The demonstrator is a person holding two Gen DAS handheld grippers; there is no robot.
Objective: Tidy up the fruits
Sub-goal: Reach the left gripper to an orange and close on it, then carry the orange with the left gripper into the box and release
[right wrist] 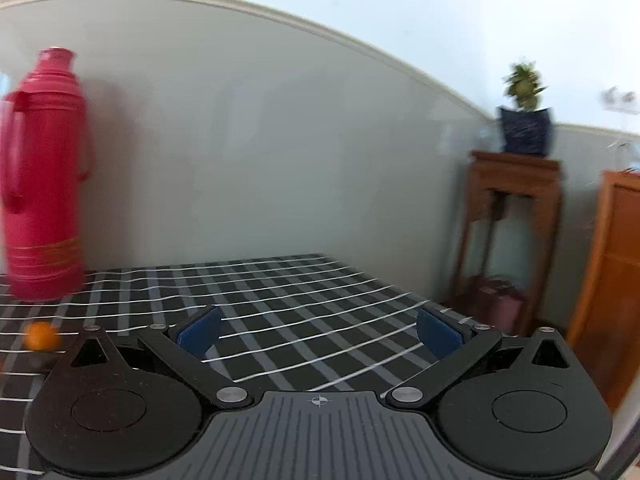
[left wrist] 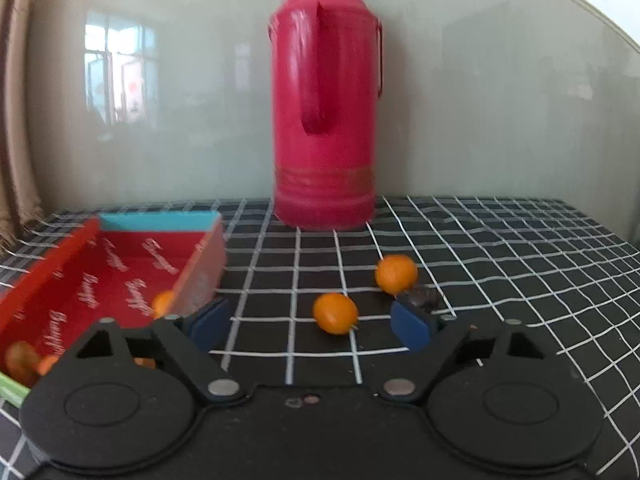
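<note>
- Your left gripper (left wrist: 312,326) has its jaws apart, nothing in them, with the nearer orange (left wrist: 335,313) just ahead.
- Right gripper (right wrist: 318,334) is spread too, empty, over bare checked cloth (right wrist: 280,292).
- Looks like the pick step: line up, close on that orange, then carry it to the red box (left wrist: 100,276) on the left, where others sit.

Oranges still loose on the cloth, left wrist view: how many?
2: one orange between the open left gripper fingers, another further right. Others lie in the red box; some may be hidden.
</note>
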